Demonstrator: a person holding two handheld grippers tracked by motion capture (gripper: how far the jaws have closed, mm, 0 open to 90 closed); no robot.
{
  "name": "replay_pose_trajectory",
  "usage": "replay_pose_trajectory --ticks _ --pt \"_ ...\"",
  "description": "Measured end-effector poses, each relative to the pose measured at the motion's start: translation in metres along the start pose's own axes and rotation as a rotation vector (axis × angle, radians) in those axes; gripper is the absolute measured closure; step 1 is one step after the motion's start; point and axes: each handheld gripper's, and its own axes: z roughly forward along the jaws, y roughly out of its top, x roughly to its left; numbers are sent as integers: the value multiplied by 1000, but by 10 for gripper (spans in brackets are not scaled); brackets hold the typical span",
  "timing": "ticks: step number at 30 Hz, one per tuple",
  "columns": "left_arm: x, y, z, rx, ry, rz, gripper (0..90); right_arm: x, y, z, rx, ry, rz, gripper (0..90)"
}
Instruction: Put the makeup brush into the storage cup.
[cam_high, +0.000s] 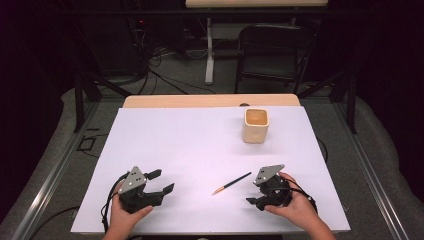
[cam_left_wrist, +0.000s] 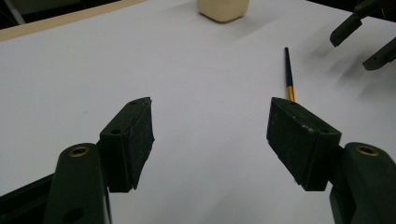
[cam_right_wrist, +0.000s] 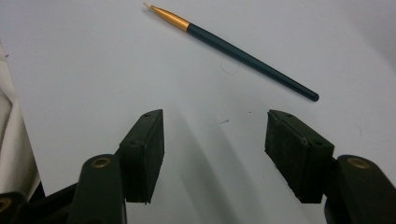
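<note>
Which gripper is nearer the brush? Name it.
The right gripper: the brush lies just ahead of its open jaws, while the left gripper sits farther off.

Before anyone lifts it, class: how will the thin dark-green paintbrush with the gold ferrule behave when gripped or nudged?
The thin dark-green paintbrush with the gold ferrule looks straight, so probably stiff. Its round, slender handle may roll if nudged sideways. Lying flat on the white table sheet, it probably leaves jaws little to catch.

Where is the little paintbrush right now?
In the high view the paintbrush lies flat on the white sheet, between the two grippers and nearer the right gripper, with the cream cup farther back.
</note>
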Motion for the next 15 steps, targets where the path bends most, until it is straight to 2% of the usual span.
replay_pose_trajectory --ticks 4,9,15 --pt "0 0 0 1 -1 1 316 -2 2 1 20 -2 -19 375" --pt "-1 0 1 2 -2 -2 316 -1 9 4 50 19 -36 375" --pt "0 0 1 8 -3 4 316 -3 18 9 104 44 -80 376"
